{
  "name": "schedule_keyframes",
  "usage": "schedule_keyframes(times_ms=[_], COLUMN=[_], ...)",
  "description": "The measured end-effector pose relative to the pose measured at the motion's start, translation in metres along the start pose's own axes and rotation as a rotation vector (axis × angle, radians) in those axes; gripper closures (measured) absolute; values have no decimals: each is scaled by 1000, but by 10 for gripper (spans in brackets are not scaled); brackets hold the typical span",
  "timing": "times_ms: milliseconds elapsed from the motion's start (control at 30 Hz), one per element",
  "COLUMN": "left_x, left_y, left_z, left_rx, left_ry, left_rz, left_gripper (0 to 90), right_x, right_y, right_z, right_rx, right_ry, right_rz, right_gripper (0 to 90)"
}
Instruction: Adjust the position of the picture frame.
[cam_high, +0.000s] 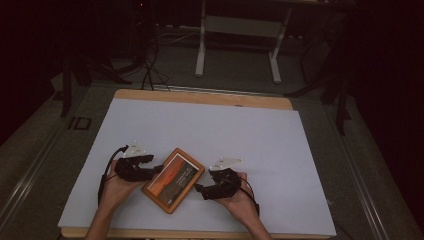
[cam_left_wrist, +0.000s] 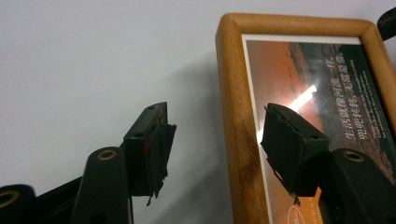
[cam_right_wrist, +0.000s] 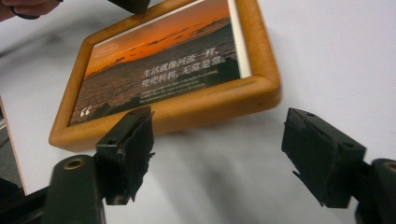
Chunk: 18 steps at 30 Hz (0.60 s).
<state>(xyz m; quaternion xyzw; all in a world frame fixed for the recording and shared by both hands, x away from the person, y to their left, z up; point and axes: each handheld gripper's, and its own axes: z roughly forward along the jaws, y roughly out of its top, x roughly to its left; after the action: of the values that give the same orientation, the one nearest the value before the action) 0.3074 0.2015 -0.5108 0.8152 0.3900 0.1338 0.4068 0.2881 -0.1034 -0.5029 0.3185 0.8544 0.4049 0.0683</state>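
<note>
White table (cam_high: 280, 150) in a dim room. Left gripper (cam_high: 150, 170), jaws apart, straddles the left edge of a wooden picture frame (cam_high: 173, 180) without pressing it; right gripper (cam_high: 200, 190), released, sits just right of the frame, which lies flat between both, near the table's near edge.

left claw (cam_high: 159, 168): jaws apart, low | right claw (cam_high: 198, 189): jaws wide apart, low
</note>
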Motion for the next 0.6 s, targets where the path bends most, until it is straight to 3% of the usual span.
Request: schedule_keyframes(times_ms=[167,333,600], left_x=[-1,1,3], left_y=[-1,-1,-1], left_z=[4,4,7], left_rx=[27,25,28], left_ry=[-14,-42,-92], left_rz=[12,-4,-13], left_gripper=[432,442,451], right_x=[6,9,8], right_y=[-1,-2,-1], right_z=[12,17,26], right_rx=[10,26,29], right_ry=[20,17,52], right_rz=[14,20,84], right_gripper=[181,167,173])
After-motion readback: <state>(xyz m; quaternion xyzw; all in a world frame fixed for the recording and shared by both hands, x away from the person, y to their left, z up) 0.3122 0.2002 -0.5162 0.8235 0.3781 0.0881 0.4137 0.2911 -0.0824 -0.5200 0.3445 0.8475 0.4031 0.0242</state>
